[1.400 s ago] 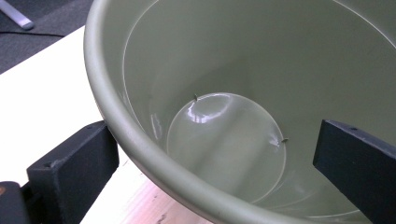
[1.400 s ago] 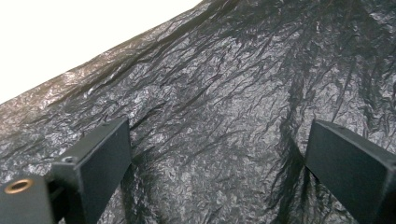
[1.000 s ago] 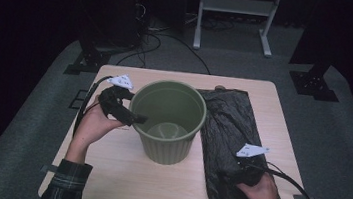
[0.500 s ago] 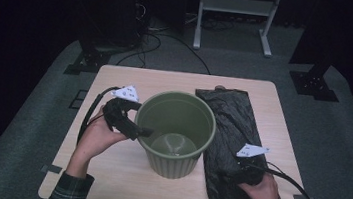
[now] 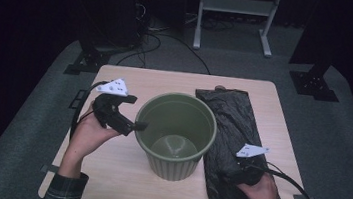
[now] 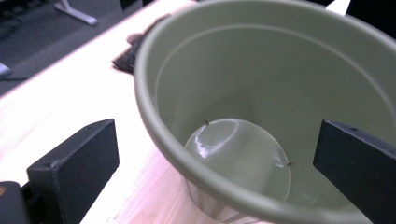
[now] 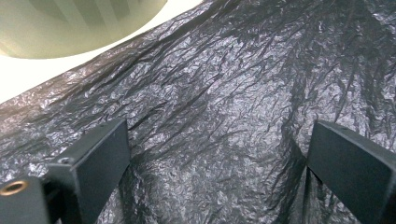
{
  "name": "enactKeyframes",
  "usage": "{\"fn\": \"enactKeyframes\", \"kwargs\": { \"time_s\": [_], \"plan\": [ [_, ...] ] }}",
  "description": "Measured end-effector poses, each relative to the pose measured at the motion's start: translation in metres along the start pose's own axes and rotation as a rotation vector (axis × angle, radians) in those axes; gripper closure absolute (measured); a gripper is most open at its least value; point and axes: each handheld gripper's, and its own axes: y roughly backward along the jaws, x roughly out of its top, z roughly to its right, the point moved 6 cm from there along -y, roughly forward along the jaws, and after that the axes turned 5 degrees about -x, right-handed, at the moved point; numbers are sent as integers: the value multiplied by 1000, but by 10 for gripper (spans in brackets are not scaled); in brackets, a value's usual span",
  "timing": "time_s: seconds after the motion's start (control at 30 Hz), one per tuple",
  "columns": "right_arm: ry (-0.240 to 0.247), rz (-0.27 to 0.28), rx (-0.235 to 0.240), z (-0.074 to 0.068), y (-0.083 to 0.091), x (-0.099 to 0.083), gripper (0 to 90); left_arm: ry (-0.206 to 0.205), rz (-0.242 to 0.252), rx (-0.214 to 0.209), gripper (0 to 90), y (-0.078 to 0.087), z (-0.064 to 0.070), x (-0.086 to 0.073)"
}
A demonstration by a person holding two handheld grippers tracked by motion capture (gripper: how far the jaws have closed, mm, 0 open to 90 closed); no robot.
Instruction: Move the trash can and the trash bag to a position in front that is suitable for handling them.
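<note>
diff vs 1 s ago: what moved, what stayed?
The green bin slid toward the person, the left gripper moving with it, jaws open astride the rim. The right gripper stayed open over the black bag, which lies flat as before.

Bin [image 5: 175,134] mid-table [image 5: 119,183], bag [image 5: 232,121] flat just right of it — left tool [image 5: 134,124] at bin's left rim, right tool [image 5: 229,173] on bag

Left gripper [image 5: 134,123]: black body, two flat, square-ended black jaws, a grey three-cornered plate [image 5: 113,87] with small dark dots on top, and a black cable [image 5: 82,106] looping off behind it. A brass-coloured screw insert sits at one jaw's base. Right gripper [image 5: 229,173]: same black build, same plate above, black cable trailing behind. A dark plaid sleeve [image 5: 64,190] covers the forearm behind the left gripper.
</note>
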Motion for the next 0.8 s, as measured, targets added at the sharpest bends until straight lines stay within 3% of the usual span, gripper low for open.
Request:
{"fn": "enactKeyframes", "kwargs": {
  "time_s": [0.17,0.37,0.5,0.8],
  "plan": [
    [0,0,0,0,0,0,45,4,31,44,0,26,8,-11],
    [0,0,-1,0,0,0,46,20,15,85,0,36,15,-39],
    [0,0,-1,0,0,0,46,23,13,112,0,35,18,-60],
    [0,0,-1,0,0,0,46,45,-6,105,0,14,20,-106]
  ]
}}
